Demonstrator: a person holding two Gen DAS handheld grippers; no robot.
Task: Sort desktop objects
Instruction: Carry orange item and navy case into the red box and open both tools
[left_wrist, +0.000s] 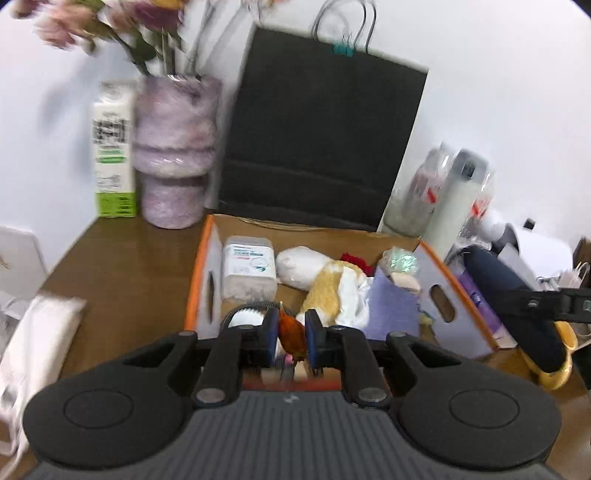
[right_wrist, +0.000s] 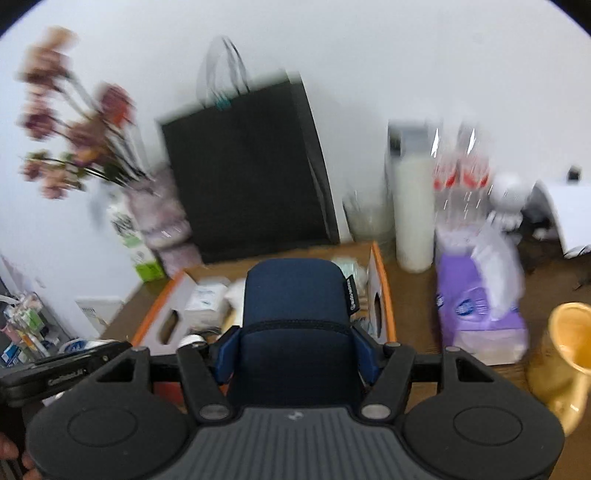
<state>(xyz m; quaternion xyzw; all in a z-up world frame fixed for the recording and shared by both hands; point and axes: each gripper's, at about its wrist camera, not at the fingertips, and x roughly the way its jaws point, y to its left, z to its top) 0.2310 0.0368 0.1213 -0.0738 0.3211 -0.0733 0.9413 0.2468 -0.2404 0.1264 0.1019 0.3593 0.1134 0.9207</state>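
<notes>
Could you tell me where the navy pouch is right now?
The navy pouch is clamped in the right gripper, held above the near edge of the cardboard box.

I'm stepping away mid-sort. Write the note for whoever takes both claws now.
Left claw: shut on a small orange-red item, above the near end of the cardboard box.
Right claw: shut on a navy sleeve, in front of the box.
Done: a tissue pack, a plush toy and small bits are in the box.
Left: drop both held things in; the purple pack and yellow cup are outside.
</notes>
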